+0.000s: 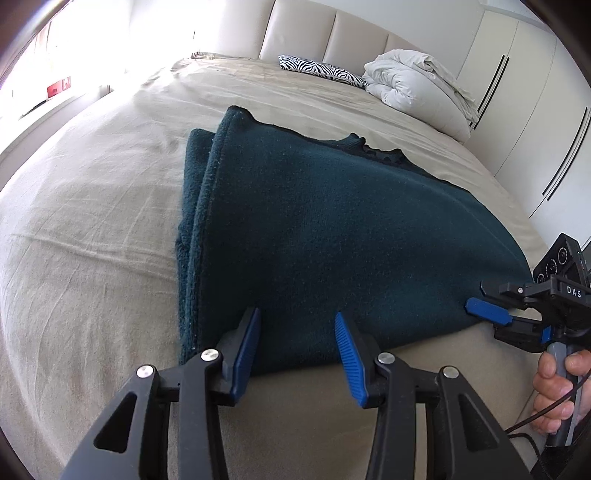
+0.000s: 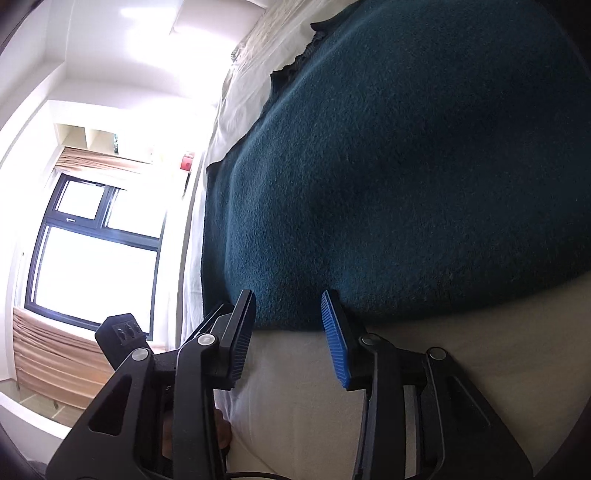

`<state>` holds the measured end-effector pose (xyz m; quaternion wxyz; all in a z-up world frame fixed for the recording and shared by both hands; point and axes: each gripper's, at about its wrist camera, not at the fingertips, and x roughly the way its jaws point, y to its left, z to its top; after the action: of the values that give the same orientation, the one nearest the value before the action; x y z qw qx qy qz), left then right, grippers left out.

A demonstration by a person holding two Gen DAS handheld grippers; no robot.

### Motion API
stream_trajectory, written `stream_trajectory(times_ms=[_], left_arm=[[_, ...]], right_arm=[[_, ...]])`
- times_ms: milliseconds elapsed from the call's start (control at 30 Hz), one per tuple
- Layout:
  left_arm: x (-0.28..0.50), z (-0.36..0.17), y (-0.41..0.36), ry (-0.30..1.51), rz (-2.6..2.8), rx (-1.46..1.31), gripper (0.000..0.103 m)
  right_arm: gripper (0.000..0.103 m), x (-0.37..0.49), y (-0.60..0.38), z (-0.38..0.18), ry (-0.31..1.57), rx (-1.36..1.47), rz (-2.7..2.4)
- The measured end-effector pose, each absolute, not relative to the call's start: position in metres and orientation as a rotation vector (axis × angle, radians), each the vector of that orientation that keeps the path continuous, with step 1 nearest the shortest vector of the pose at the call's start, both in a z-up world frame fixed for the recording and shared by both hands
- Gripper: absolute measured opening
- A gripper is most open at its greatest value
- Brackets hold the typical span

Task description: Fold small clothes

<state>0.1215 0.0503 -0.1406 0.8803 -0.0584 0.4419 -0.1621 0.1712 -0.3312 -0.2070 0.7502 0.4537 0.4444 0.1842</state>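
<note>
A dark teal fleece garment (image 1: 332, 229) lies folded on the beige bed sheet (image 1: 92, 221), with doubled layers along its left side. My left gripper (image 1: 295, 319) is open at the garment's near edge, and its blue pads (image 1: 245, 354) straddle the hem without pressing it. In the left wrist view my right gripper (image 1: 495, 319) is at the garment's near right corner, rolled on its side, with a hand (image 1: 557, 384) on its handle. In the right wrist view the garment (image 2: 406, 177) fills the upper right. There the right gripper (image 2: 288, 301) is open, with the cloth's edge between its fingertips.
A bundled white duvet (image 1: 417, 85) and a zebra-print pillow (image 1: 321, 70) lie at the head of the bed below a padded headboard (image 1: 332, 33). White wardrobe doors (image 1: 535, 110) stand to the right. A bright window (image 2: 92, 251) is beyond the bed's far side.
</note>
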Motion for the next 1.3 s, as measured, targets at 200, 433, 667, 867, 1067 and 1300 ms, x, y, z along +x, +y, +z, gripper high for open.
stream_trajectory(times_ms=[200,433,667,867,1067,1300], left_arm=[[0.118,-0.134,0.054,0.924,-0.347,-0.140,0.046],[0.148,-0.088,0.039,0.815,-0.361,-0.120,0.052],[0.236,-0.081,0.003,0.750,-0.351,-0.058,0.053],[0.276,-0.131,0.032,0.868,-0.283,-0.141,0.054],[0.271,-0.138,0.037,0.841,-0.314,-0.170,0.056],[0.268,-0.140,0.035,0.827,-0.312,-0.151,0.058]], right_arm=[[0.034,0.142,-0.437,-0.195,0.831,1.057,0.098],[0.042,0.165,-0.458,-0.143,0.706,1.012,0.091],[0.042,0.294,-0.373,-0.139,0.795,0.979,0.289],[0.039,0.349,-0.360,-0.176,0.870,0.973,0.278],[0.031,0.341,-0.439,-0.197,0.739,1.089,0.166],[0.030,0.306,-0.486,-0.178,0.641,1.100,-0.022]])
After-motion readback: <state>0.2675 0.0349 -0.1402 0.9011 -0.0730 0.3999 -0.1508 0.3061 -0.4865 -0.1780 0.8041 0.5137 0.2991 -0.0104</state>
